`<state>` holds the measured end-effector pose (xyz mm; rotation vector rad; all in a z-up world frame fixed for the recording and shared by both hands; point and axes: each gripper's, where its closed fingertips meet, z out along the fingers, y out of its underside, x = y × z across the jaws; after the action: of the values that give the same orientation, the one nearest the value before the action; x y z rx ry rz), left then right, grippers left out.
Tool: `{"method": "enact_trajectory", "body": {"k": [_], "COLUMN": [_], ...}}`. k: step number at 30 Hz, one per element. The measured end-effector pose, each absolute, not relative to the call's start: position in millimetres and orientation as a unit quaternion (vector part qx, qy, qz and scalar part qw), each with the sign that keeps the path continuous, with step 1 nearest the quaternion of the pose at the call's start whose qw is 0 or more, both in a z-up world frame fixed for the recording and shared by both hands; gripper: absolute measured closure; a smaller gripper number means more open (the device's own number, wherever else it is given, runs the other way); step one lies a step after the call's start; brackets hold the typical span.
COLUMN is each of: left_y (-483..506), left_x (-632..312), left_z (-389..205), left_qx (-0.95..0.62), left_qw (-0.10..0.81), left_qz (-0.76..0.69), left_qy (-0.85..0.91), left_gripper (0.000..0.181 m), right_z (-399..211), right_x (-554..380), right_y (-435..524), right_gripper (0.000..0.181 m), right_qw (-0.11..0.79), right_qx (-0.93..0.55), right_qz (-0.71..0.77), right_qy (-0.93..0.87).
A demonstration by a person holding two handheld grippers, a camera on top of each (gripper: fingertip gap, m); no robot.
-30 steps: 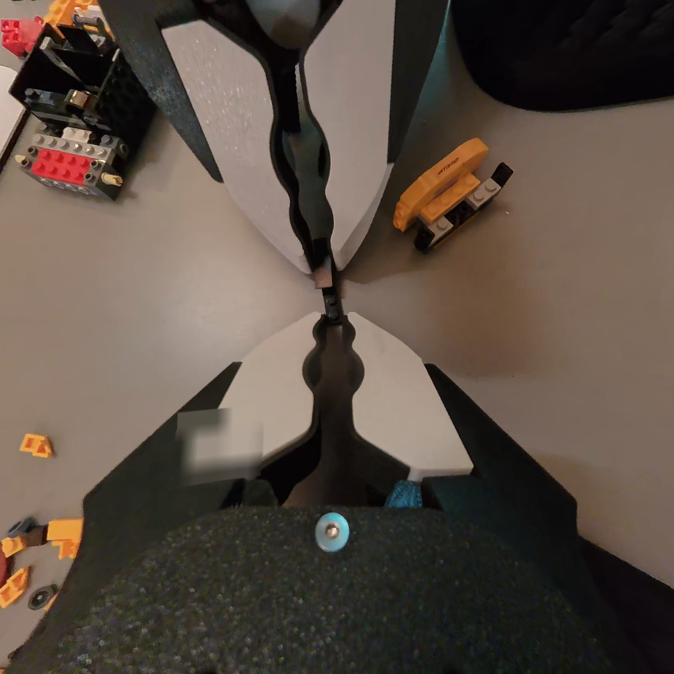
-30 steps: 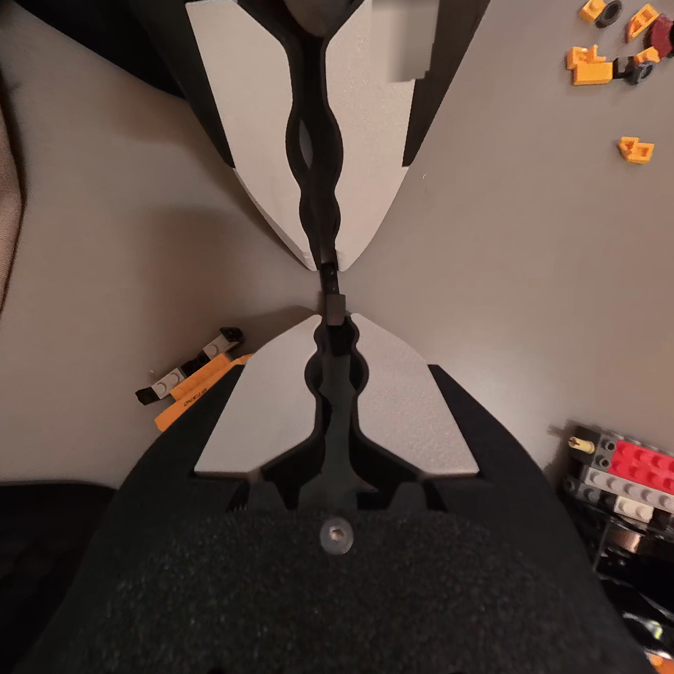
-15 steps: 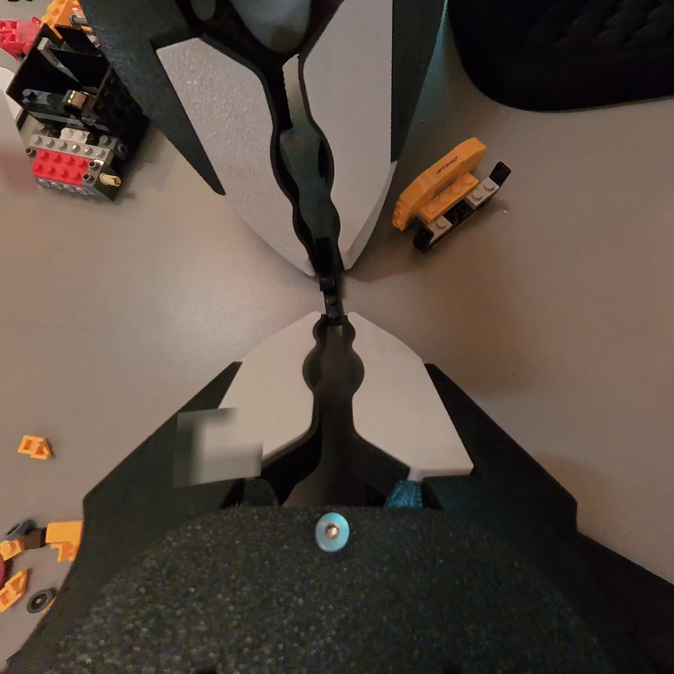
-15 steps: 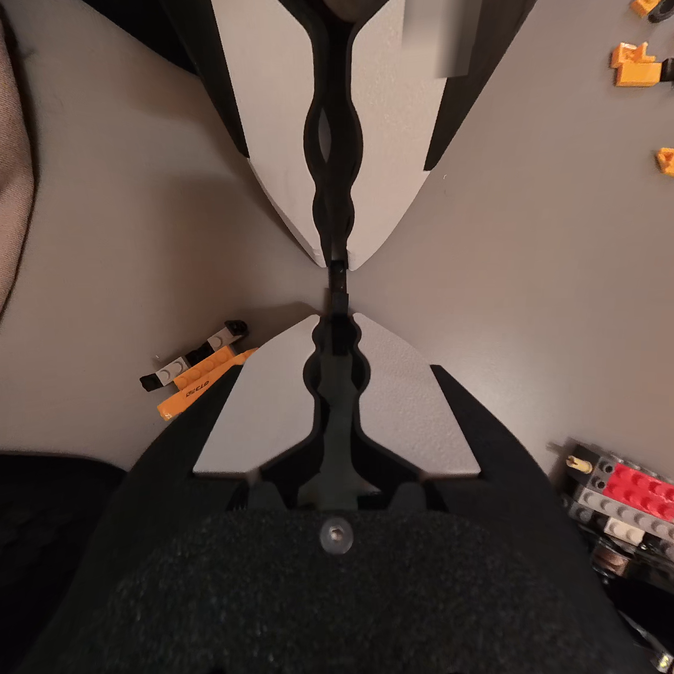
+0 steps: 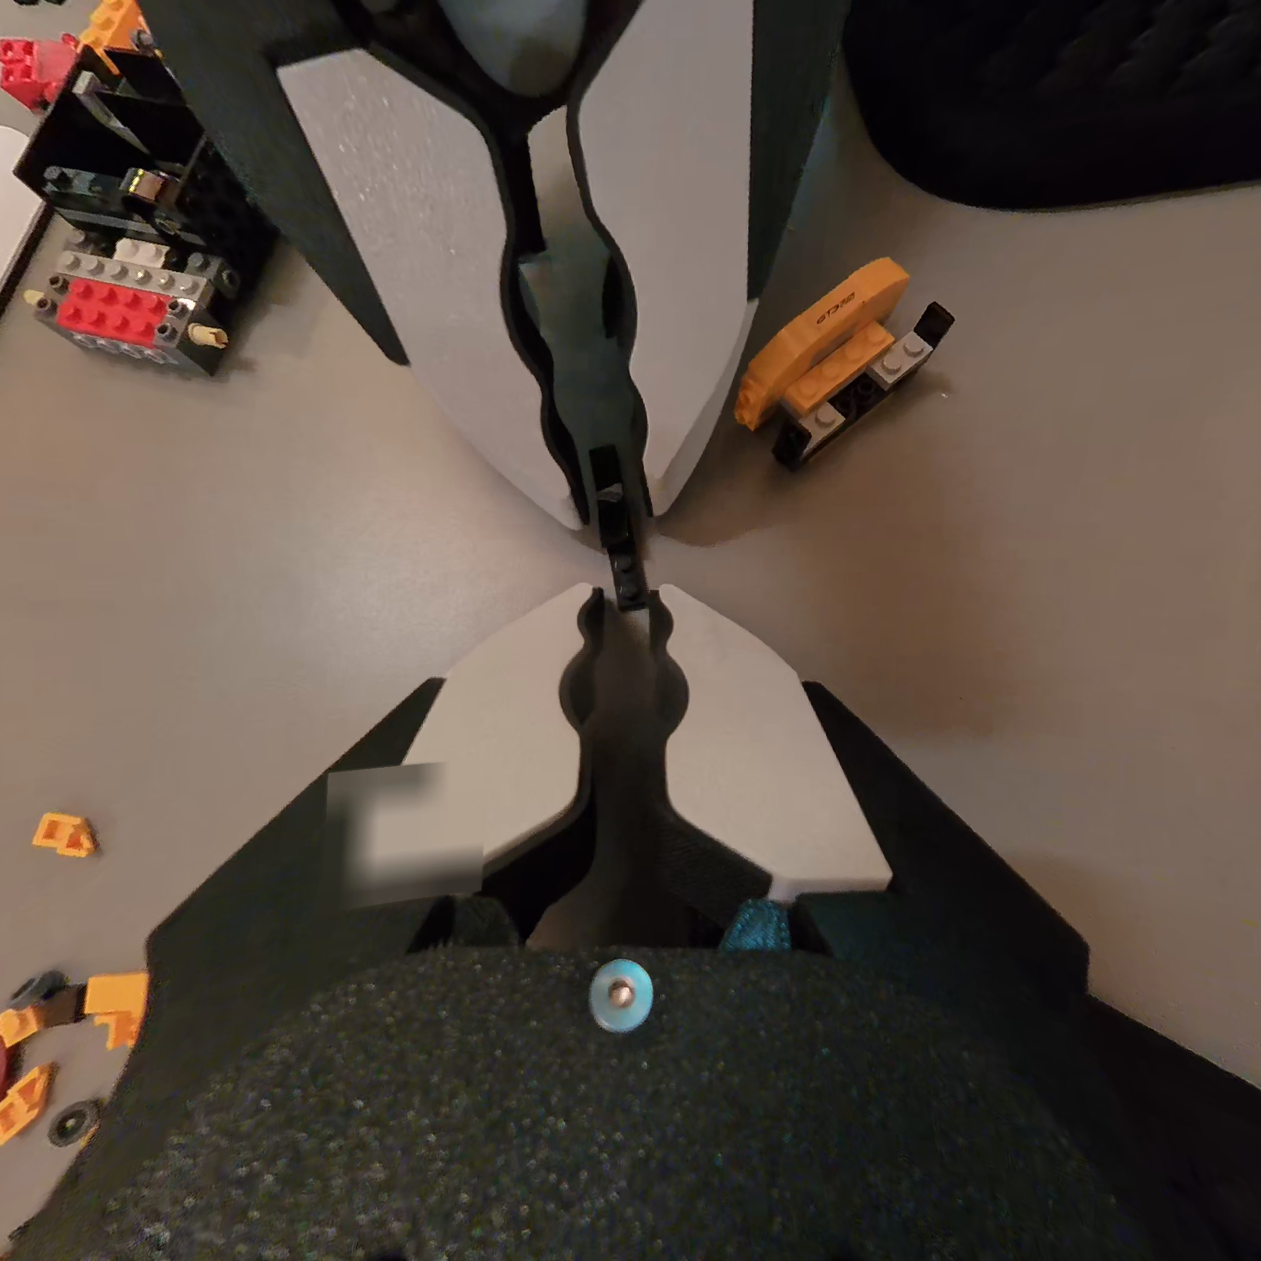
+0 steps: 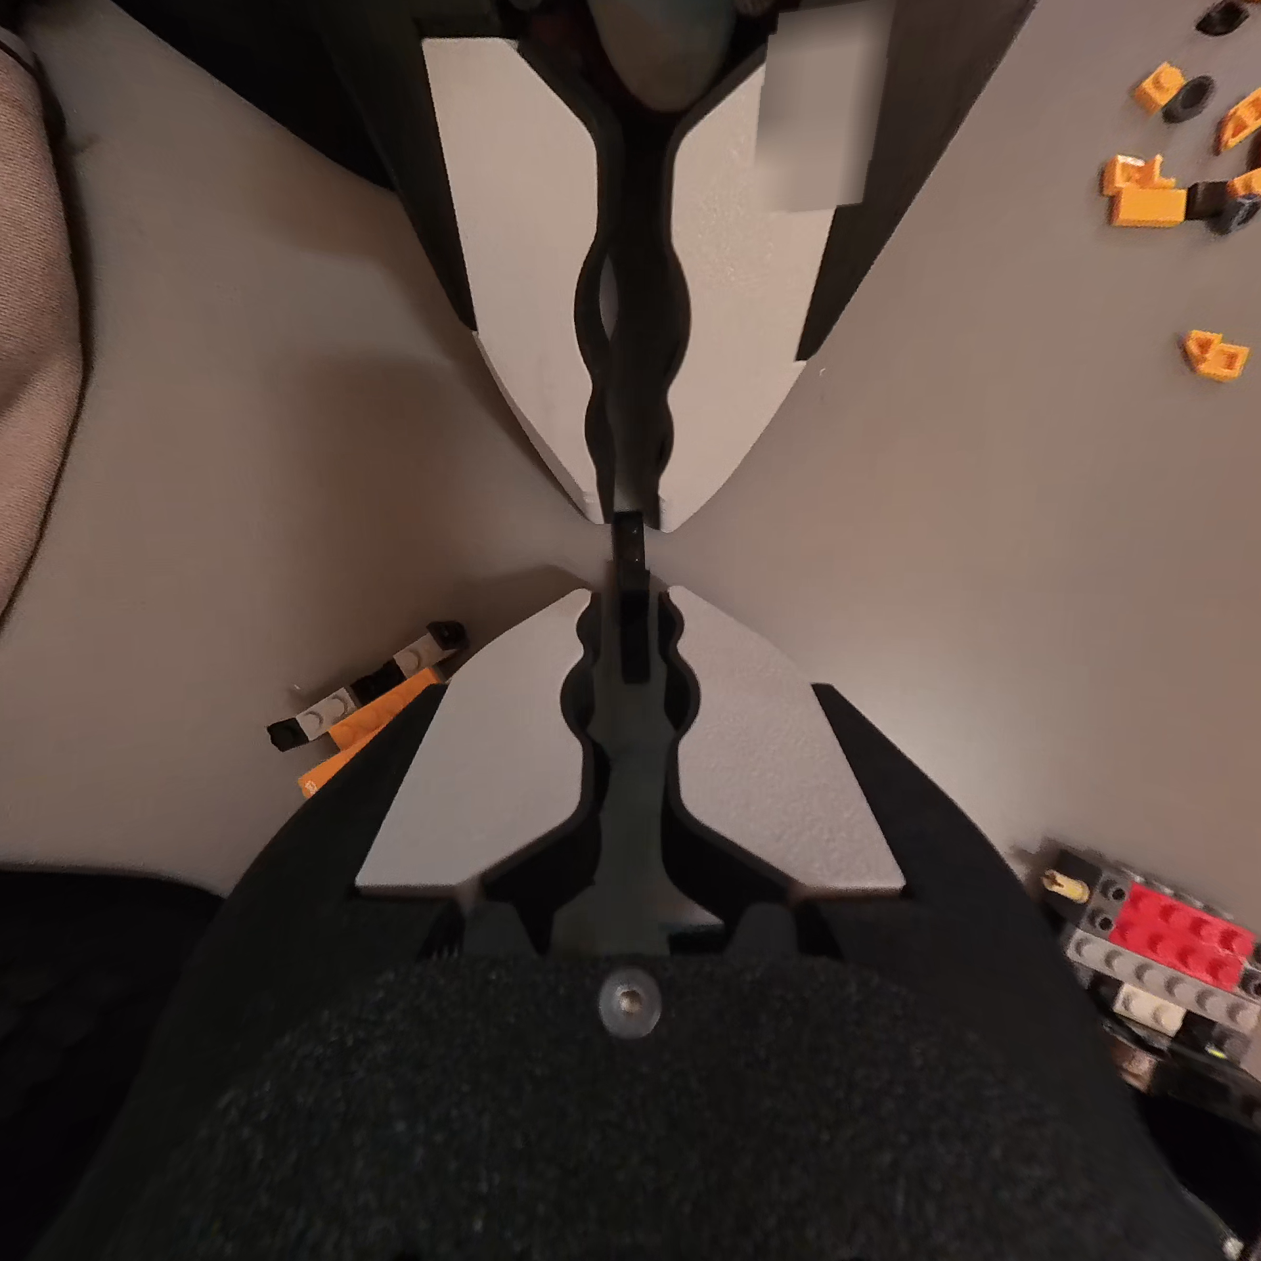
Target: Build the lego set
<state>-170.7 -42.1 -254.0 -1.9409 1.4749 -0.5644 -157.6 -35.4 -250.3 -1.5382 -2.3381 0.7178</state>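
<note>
- While both grippers meet tip to tip over the matte grey table (image 5: 273,546), a slim black studded plate (image 5: 628,570) bridges the gap between them, held clear of the surface.
- Each gripper has smooth white finger faces edged with wavy black pads, on a grainy black body.
- The right gripper (image 6: 631,600) is clamped on the far end of the black studded plate.
- The left gripper (image 5: 624,597) has its jaws slightly apart around the near end, with a sliver of space beside the plate.
- Half a second ago the left jaws were pinched tight on that plate; they have since eased open a little, and the plate now tilts slightly.
- Up and right of the plate in the left wrist view lies an orange curved piece on a black-and-grey base (image 5: 846,355), untouched.
- Up and left of the plate stands a blocky black, grey and red model (image 5: 129,293), partly hidden by the right gripper's body.
- Small orange bricks (image 5: 65,834) lie scattered well left of and below the plate.
- A dark knitted fabric (image 5: 1057,95) fills the corner far up and right of it.
</note>
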Motion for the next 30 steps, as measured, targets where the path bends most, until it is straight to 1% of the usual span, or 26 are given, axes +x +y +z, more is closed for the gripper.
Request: {"method": "enact_trajectory", "body": {"k": [10,15,30], "left_y": [-43.8,-42.8,-39.0], "left_x": [-168.6,-166.8,-166.7], "left_z": [-253.9,-254.1,-254.5], "left_qx": [-0.738,-0.739,-0.758], "left_qw": [0.310,0.311,0.304], "left_qz": [-0.217,-0.211,-0.210], "left_qy": [0.559,0.559,0.537], "left_gripper": [0.166,0.173,0.173], "right_z": [-249.0,-251.4,-251.8], "right_x": [-159.6,-159.4,-158.1], "right_y": [-36.7,-36.4,-35.4], "right_gripper": [0.171,0.174,0.175], "right_qw": [0.133,0.136,0.158], "right_qx": [-0.522,-0.517,-0.512], "right_qz": [0.243,0.230,0.189], "right_qy": [-0.806,-0.813,-0.823]}}
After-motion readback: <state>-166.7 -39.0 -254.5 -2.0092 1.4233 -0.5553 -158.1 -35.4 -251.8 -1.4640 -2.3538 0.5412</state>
